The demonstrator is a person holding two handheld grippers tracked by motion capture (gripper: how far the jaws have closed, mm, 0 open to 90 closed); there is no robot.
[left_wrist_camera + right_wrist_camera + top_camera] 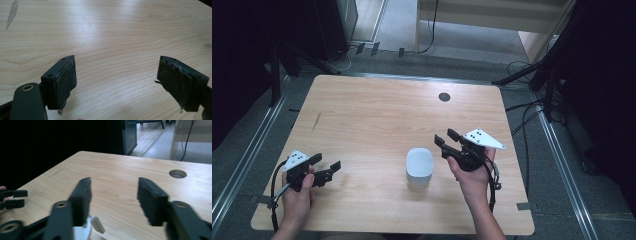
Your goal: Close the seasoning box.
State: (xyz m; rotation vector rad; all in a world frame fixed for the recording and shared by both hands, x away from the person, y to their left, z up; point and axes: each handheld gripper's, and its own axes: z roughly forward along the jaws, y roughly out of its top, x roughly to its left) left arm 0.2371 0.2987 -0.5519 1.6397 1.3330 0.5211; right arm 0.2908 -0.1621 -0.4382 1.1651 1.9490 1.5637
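**Two hand-held grippers, one white container, wooden table**

Right gripper: jaws spread, empty, raised; in its own view the white container is cut off at 6 o'clock behind the jaws, form unclear. Left gripper: jaws spread, empty. White container: rounded, plain, upright, between both grippers. Table: cable hole at 12 o'clock.

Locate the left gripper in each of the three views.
High view: left gripper at the lower left.
Left gripper view: its own two jaws rise from the bottom, wide apart.
Right gripper view: small, at the far left edge.
Shared landmark: dark streak.
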